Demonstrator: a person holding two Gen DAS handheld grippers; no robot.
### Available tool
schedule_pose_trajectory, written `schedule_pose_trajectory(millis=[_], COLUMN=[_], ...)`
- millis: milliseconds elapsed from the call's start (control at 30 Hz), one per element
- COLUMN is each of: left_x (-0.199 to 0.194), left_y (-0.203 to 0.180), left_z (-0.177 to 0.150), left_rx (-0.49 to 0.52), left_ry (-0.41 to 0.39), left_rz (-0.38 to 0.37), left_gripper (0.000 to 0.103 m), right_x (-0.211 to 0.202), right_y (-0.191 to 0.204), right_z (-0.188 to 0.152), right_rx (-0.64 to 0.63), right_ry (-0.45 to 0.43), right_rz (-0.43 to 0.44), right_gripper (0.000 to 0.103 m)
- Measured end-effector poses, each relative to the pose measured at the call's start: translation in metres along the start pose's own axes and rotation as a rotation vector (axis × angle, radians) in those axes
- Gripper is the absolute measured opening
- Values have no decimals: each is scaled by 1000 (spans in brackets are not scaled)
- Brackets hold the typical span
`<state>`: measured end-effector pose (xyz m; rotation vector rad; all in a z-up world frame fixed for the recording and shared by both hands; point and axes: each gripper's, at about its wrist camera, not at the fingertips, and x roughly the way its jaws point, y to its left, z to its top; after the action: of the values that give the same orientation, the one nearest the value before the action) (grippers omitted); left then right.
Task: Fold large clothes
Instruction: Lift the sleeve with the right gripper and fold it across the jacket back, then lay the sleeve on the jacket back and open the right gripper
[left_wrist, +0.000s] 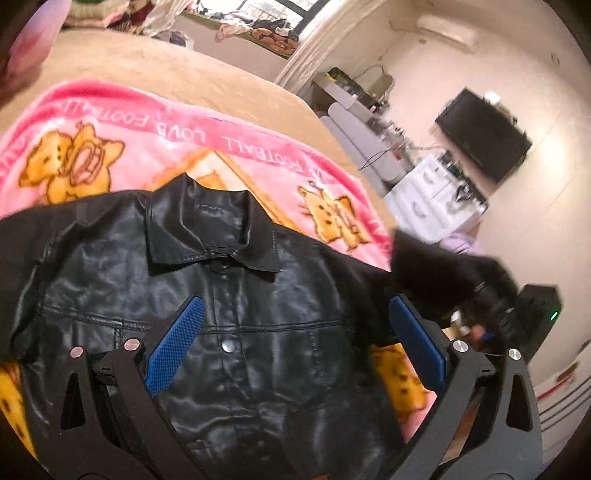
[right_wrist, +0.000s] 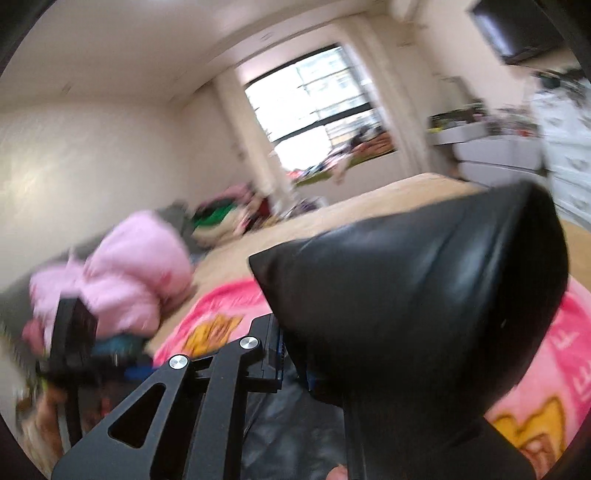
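A black leather jacket (left_wrist: 236, 236) lies front up, collar away from me, on a pink cartoon blanket (left_wrist: 258, 147). In the left wrist view my left gripper (left_wrist: 295, 301) hovers open over the jacket's chest. Its blue pads (left_wrist: 177, 343) stand wide apart with nothing gripped. The jacket's right sleeve (left_wrist: 424, 266) is lifted off the bed toward a blurred dark shape at the right. In the right wrist view my right gripper (right_wrist: 291, 354) is shut on that black sleeve (right_wrist: 424, 295). The sleeve bulges up over the gripper and hides its right finger.
The blanket covers a beige bed (left_wrist: 166, 66). A pink padded garment (right_wrist: 129, 266) and a pile of clothes sit at the bed's far side, under the window. White drawers (left_wrist: 432, 199), a cluttered desk and a wall television (left_wrist: 484, 136) stand beyond the bed's right edge.
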<state>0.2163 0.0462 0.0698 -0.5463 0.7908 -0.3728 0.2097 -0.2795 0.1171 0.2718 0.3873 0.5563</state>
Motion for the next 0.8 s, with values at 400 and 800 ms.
schedule_pose_trajectory(millis=[400, 800], left_x=[1, 20], left_y=[41, 66], left_z=[-20, -30], left_rx=[-45, -90], left_ry=[47, 129], left_rz=[-36, -30], left_gripper=[94, 94], right_x=[90, 83], right_y=[94, 124], right_z=[-84, -123], right_rx=[-216, -101], right_ry=[372, 577], right_rz=[129, 124], right_gripper=[8, 89])
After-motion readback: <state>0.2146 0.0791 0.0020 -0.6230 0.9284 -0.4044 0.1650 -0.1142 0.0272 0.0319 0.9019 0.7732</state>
